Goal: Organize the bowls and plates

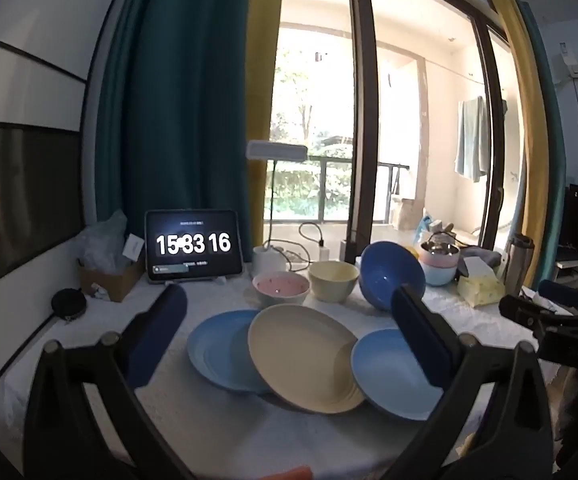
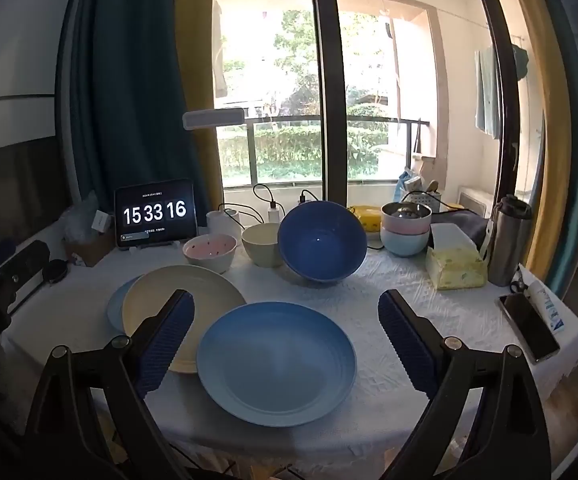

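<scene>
Three plates lie on the white tablecloth (image 2: 429,300). A cream plate (image 1: 301,356) (image 2: 177,300) leans across a light blue plate (image 1: 217,348) (image 2: 115,308) and touches a second blue plate (image 1: 393,372) (image 2: 277,360). Behind them stand a pink bowl (image 1: 281,286) (image 2: 209,250), a cream bowl (image 1: 333,280) (image 2: 261,244) and a tilted dark blue bowl (image 1: 389,274) (image 2: 321,240). My left gripper (image 1: 289,312) hangs open above the plates with nothing between its fingers. My right gripper (image 2: 285,308) is open too, over the near blue plate.
A tablet clock (image 2: 155,212) and cardboard box (image 1: 107,278) stand at the back left. Stacked pastel bowls (image 2: 405,226), a tissue box (image 2: 455,262), a steel flask (image 2: 509,240) and a phone (image 2: 529,326) fill the right side. A lamp (image 2: 213,118) and cables sit by the window.
</scene>
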A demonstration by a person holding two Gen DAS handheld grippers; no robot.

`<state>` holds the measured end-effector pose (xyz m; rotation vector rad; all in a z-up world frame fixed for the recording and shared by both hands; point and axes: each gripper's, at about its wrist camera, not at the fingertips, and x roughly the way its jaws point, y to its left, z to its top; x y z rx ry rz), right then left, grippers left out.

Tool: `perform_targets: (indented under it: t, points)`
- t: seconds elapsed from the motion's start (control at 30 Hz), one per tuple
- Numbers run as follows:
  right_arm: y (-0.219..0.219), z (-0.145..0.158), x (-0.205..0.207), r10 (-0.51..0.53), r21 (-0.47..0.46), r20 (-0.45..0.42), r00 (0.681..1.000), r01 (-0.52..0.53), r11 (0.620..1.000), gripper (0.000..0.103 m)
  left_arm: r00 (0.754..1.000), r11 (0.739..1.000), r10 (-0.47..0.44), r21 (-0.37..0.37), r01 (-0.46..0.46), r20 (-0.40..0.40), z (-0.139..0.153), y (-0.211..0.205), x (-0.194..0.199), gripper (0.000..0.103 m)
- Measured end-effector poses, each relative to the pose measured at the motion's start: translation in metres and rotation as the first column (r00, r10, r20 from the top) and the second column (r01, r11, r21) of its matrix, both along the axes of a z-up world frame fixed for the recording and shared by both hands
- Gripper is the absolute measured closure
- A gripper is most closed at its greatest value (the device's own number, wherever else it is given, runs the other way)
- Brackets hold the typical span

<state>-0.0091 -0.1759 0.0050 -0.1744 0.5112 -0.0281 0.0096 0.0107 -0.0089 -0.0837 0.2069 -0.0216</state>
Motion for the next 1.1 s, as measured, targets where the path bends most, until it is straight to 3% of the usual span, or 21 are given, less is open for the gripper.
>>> perform_targets:
  t: [0.23,1.1]
  points:
    - [-0.009,-0.009,0.006,0.016,0.012,0.008,1.0,-0.016,1.0,0.007,1.0,1.0,0.009,0.026,-0.01,0.004,-0.002,-0.004,0.005,0.001]
    - [-0.007,-0.01,0.009,0.013,-0.003,-0.021,1.0,-0.013,1.0,0.007,1.0,1.0,-0.012,0.001,0.012,-0.012,-0.006,-0.005,0.002,0.001]
